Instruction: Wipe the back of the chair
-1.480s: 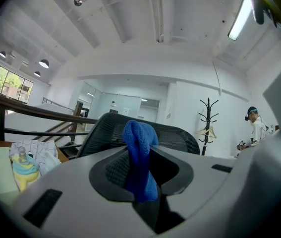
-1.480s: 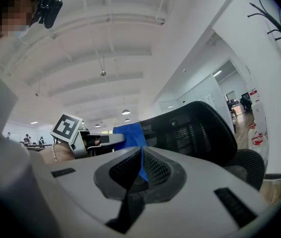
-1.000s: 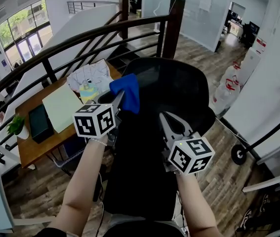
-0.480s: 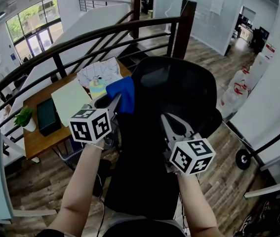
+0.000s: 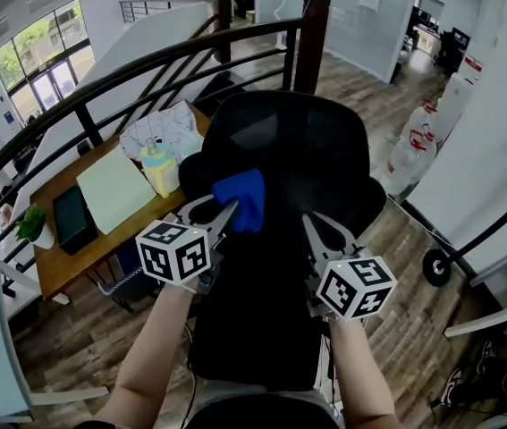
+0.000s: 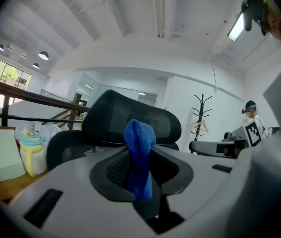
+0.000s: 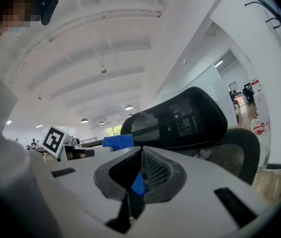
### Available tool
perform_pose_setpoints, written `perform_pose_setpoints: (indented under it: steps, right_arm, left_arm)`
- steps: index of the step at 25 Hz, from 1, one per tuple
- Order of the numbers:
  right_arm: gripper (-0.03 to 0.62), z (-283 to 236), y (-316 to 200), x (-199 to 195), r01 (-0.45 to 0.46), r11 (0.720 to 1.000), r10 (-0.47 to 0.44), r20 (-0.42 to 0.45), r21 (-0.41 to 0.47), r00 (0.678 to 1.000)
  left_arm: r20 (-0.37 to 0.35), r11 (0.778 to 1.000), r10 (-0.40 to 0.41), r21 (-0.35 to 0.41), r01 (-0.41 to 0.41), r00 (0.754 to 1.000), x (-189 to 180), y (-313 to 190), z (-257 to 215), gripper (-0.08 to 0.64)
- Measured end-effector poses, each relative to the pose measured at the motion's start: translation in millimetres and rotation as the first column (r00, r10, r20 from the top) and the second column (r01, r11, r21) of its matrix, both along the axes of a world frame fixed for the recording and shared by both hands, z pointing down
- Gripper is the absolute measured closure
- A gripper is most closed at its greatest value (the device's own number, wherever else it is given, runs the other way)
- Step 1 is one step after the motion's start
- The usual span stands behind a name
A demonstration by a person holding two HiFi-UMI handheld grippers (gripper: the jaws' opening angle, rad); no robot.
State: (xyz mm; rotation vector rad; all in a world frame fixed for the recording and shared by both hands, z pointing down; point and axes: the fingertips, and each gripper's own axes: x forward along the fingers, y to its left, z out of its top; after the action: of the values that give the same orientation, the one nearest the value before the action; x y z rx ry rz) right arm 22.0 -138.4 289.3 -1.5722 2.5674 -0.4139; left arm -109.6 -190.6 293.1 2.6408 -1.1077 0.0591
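A black mesh office chair (image 5: 298,150) stands right in front of me, seen from above and behind. My left gripper (image 5: 226,211) is shut on a blue cloth (image 5: 242,197), which rests against the middle of the chair's back. In the left gripper view the cloth (image 6: 139,148) stands bunched between the jaws, with the headrest (image 6: 130,118) behind it. My right gripper (image 5: 309,222) hovers beside it over the backrest, jaws shut with nothing held. The right gripper view shows the closed jaws (image 7: 141,152), the chair (image 7: 180,118) and the cloth (image 7: 118,141) at left.
A wooden desk (image 5: 65,257) lies below left with a green pad (image 5: 114,190), a yellow bottle (image 5: 159,168) and a plant (image 5: 31,226). A dark stair railing (image 5: 146,70) runs behind the chair. Water jugs (image 5: 414,155) stand at right. A coat rack (image 6: 199,115) shows beyond.
My left gripper has carried the blue cloth from the chair back's upper left edge down and right onto the middle of the back. The right gripper has stayed about where it was.
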Motion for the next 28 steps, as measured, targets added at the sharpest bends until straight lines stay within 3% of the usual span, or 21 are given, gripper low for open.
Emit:
perform_pose_setpoints:
  steps: [7, 17, 23, 28]
  right_arm:
    - [0.561, 19.9, 9.5, 56.3, -0.108, 0.993, 0.108, 0.004, -0.045, 0.994]
    - [0.561, 38.6, 23.7, 132.3, -0.258, 0.962, 0.260, 0.012, -0.089, 0.966]
    - [0.561, 53.3, 26.2, 157.2, -0.299, 0.947, 0.298, -0.030, -0.118, 0.954]
    - [0.561, 61.5, 25.5, 178.8, -0.342, 0.929, 0.344, -0.016, -0.137, 0.939]
  left_arm:
    - [0.010, 0.980, 0.185, -0.071, -0.184, 0.983, 85.9, 14.8, 33.2, 0.465]
    - [0.031, 0.916, 0.391, -0.118, -0.385, 0.920, 200.1, 25.3, 58.4, 0.465]
    - [0.045, 0.879, 0.469, -0.125, -0.461, 0.882, 250.7, 30.9, 64.8, 0.465]
    - [0.054, 0.888, 0.452, -0.127, -0.443, 0.891, 277.1, 21.4, 70.9, 0.465]
